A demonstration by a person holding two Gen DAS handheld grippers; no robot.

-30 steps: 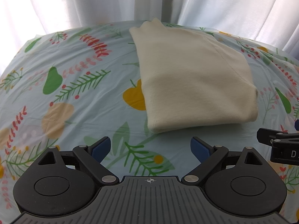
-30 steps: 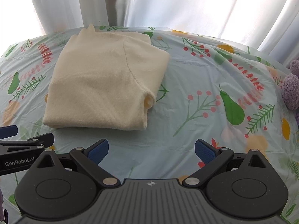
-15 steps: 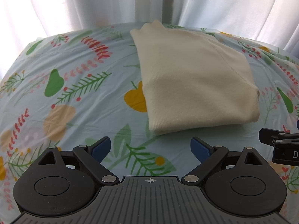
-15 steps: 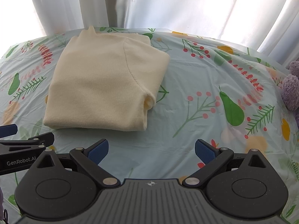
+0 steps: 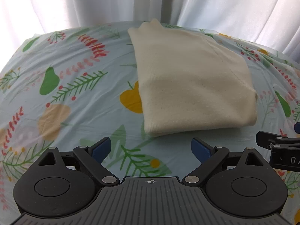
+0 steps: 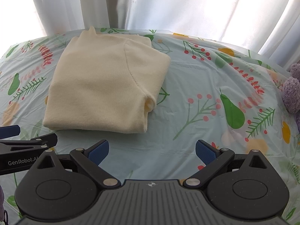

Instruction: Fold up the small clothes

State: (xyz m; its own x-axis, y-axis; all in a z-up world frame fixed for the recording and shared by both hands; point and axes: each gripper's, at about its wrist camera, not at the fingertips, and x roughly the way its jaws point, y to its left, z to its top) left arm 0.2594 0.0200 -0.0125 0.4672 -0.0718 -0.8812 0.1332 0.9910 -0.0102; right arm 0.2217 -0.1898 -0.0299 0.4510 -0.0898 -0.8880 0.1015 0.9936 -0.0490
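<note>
A cream knit sweater [image 5: 189, 82] lies folded into a neat rectangle on the floral tablecloth [image 5: 75, 97]; it also shows in the right wrist view [image 6: 105, 86]. My left gripper [image 5: 151, 149] is open and empty, just short of the sweater's near edge. My right gripper [image 6: 151, 150] is open and empty, near the sweater's near right corner, over bare cloth. Each gripper shows at the edge of the other's view: the right one [image 5: 277, 146] and the left one [image 6: 24, 140].
White curtains [image 6: 168, 7] hang behind the table's far edge. A purple plush toy [image 6: 291, 95] sits at the right edge of the table. The tablecloth is bare to the left [image 5: 46, 86] and right [image 6: 225, 86] of the sweater.
Both grippers have drawn back slightly from the sweater, so it sits a little higher in both views. The sweater has not moved. Both grippers stay open.
</note>
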